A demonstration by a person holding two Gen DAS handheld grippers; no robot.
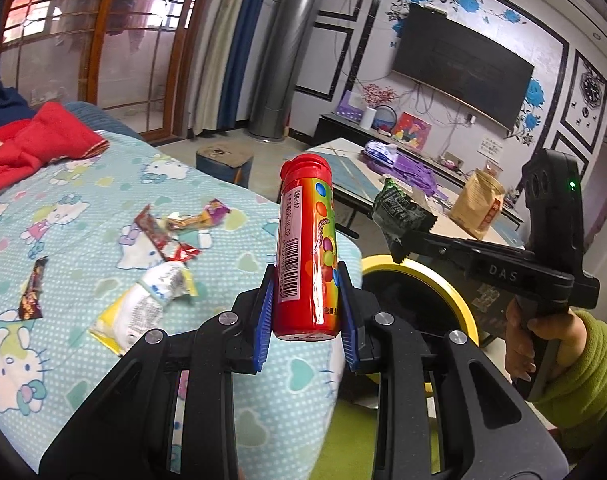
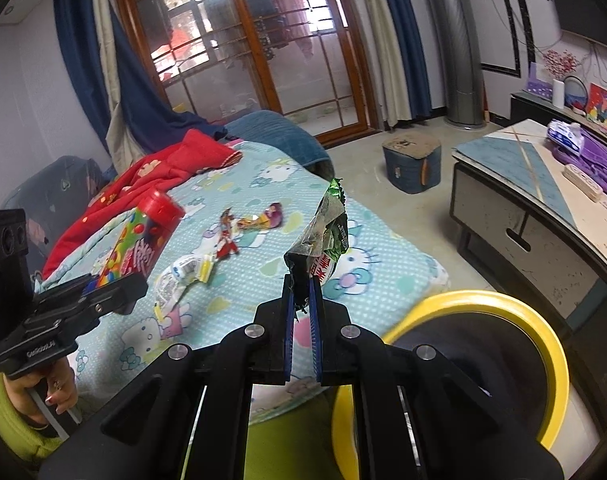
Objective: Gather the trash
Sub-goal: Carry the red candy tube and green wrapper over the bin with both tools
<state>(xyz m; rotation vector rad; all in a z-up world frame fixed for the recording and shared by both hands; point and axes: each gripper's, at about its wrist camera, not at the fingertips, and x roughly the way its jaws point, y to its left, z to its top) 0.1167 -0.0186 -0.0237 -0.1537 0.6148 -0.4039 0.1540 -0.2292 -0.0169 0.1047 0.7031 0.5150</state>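
While both grippers hold trash, wrappers lie on the bedsheet (image 1: pixel 83 208).
My left gripper (image 1: pixel 307 312) clamps the red candy tube (image 1: pixel 309 248); my right gripper (image 2: pixel 303 312) pinches the green wrapper (image 2: pixel 327 236) near the yellow-rimmed bin (image 2: pixel 551 344).

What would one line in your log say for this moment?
left gripper: shut on candy tube | right gripper: shut on green wrapper | yellow-rimmed bin: nearby | wrappers: remain on bed

A wall-mounted television (image 1: pixel 461 65) hangs at one o'clock; a red blanket (image 1: pixel 31 140) lies at ten o'clock on the bed (image 1: pixel 63 216).
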